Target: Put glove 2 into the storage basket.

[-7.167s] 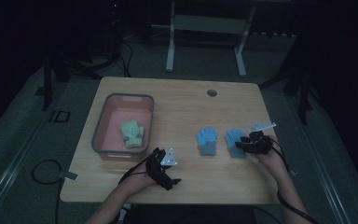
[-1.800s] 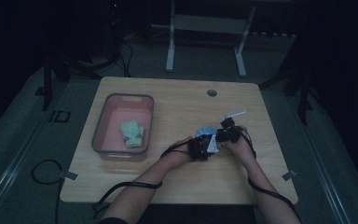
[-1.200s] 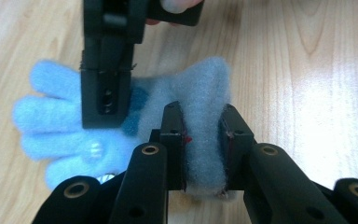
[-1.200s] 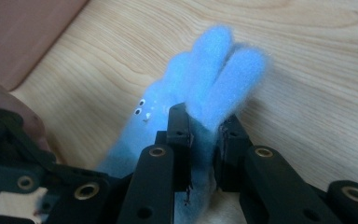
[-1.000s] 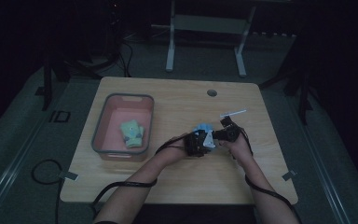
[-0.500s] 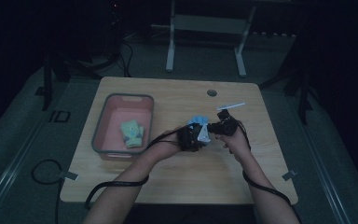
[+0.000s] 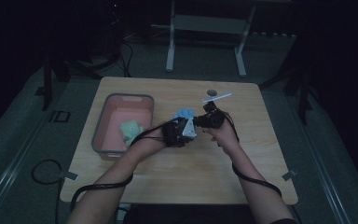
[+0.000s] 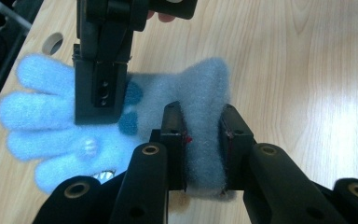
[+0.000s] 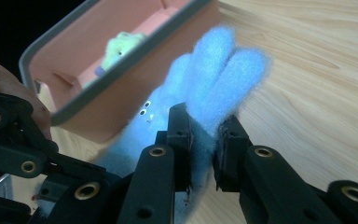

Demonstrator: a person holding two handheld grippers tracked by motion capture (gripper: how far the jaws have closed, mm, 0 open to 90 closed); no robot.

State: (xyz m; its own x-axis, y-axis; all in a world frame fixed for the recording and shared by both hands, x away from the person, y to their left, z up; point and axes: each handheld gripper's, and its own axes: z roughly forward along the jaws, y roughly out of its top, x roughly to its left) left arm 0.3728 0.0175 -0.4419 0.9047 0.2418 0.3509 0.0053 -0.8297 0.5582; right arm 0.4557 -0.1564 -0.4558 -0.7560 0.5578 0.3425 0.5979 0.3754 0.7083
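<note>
We've got the fuzzy blue glove point(image 8: 121, 130) pinched from both ends, up off the surface point(image 7: 242, 168): left hand-held gripper point(image 8: 200, 135) clamped on the cuff, right hand-held gripper point(image 9: 203, 144) squeezed on the fingers. Its long axis runs between our hands, and the pink bin point(image 7: 109, 140) sits off to the left, nearer our left arm. The right gripper view catches a green glove point(image 9: 121, 46) inside the bin; the left gripper view doesn't.

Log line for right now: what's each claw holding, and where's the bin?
left claw: shut on blue fuzzy glove cuff | right claw: shut on its fingers | pink bin: left, green glove inside
</note>
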